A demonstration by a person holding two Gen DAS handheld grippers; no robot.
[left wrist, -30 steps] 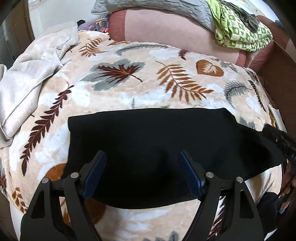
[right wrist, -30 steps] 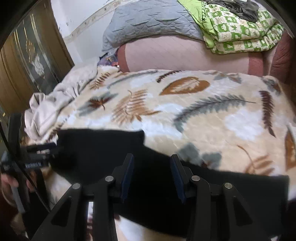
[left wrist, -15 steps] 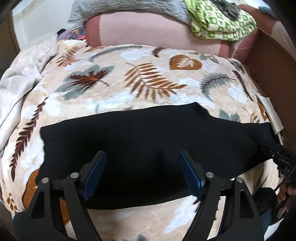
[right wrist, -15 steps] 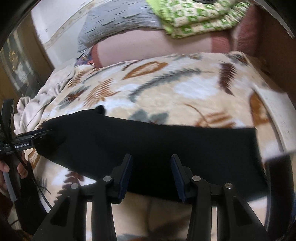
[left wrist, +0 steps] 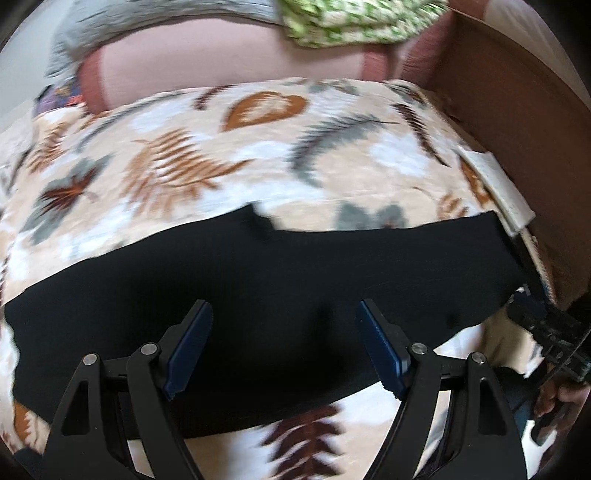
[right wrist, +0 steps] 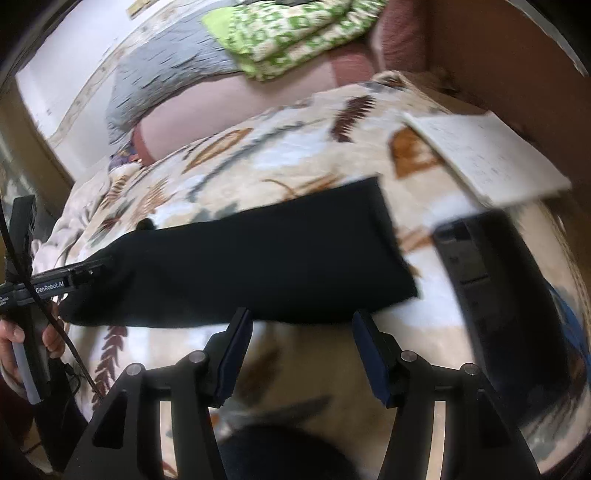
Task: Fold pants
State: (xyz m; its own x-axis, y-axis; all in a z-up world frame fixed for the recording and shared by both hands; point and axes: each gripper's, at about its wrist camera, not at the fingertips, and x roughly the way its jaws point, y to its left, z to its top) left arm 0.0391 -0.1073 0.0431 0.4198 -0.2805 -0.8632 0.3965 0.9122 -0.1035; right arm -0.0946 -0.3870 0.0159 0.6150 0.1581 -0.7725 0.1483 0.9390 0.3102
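Nearest the left wrist camera, the left tool [left wrist: 284,347] stands wide apart, its blue pads clear of the cloth, nothing gripped. It has travelled along the garment since a second ago: the black pants [left wrist: 258,295] now fill the lower view from edge to edge, where earlier the left end of the cloth lay well inside the picture.

In the right wrist view, the right tool [right wrist: 301,356] is opening. Its jaws stand visibly wider than a second ago and hold nothing. They now sit just off the near edge of the pants [right wrist: 258,258], over bare blanket, where before they hung over the dark cloth.

The pants lie flat as one long band across the leaf-print blanket [left wrist: 258,147] on the bed, one end near the white pad [right wrist: 491,155] by the bed's side board.

Judgement: a lengthwise fold looks laid and released. Both tools appear to be repositioning for the next fold, end to end.

Beyond lies folded green bedding [left wrist: 351,18].
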